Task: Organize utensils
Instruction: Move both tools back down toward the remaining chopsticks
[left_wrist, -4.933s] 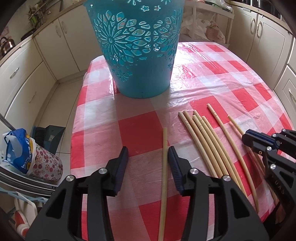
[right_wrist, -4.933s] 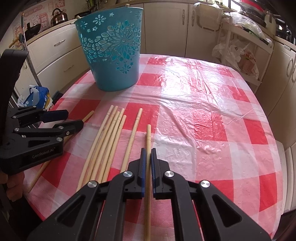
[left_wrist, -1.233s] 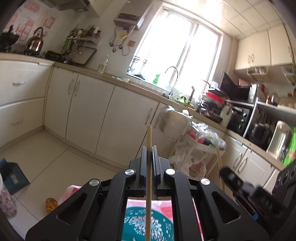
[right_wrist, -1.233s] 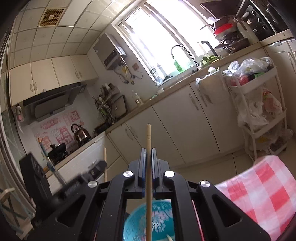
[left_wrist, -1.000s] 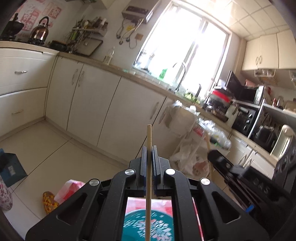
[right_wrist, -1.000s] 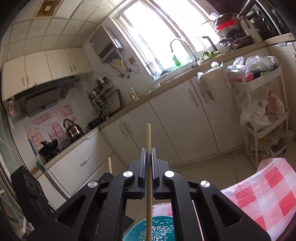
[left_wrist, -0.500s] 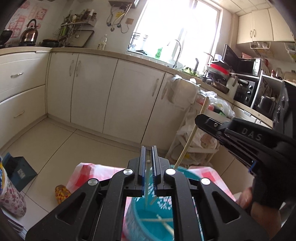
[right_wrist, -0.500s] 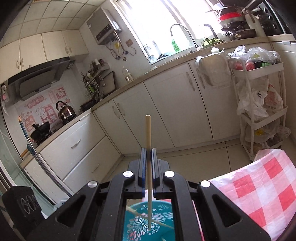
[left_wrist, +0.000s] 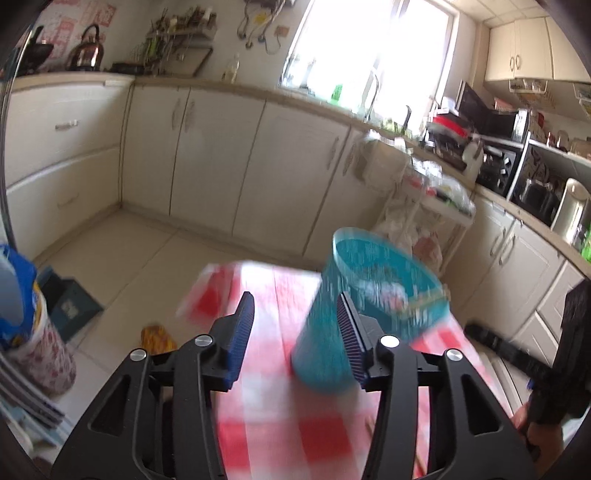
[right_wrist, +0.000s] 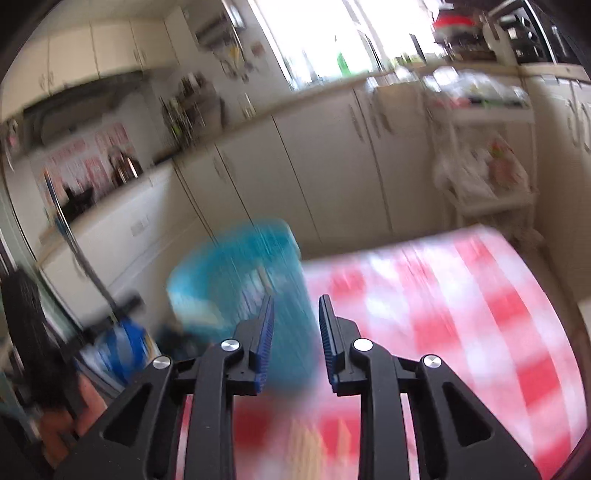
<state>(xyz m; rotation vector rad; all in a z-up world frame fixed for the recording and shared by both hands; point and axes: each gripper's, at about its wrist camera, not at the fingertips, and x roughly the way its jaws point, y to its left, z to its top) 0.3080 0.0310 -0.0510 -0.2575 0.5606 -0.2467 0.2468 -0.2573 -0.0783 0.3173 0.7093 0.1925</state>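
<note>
Left claw (left_wrist: 295, 328) opening, empty, ribbed blue pads, perforated teal basket (left_wrist: 373, 306), glossy checked tablecloth (left_wrist: 266, 417)

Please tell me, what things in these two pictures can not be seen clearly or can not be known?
- Inside of the teal basket: left wrist view, motion blur; contents cannot be told.
- The same basket: right wrist view, heavy blur; its pattern is lost.
- Pale sticks on the checked tablecloth: right wrist view, bottom edge and blur; their number is unknown.
- The right gripper: left wrist view, cut by the right edge; its fingers are unclear.
</note>
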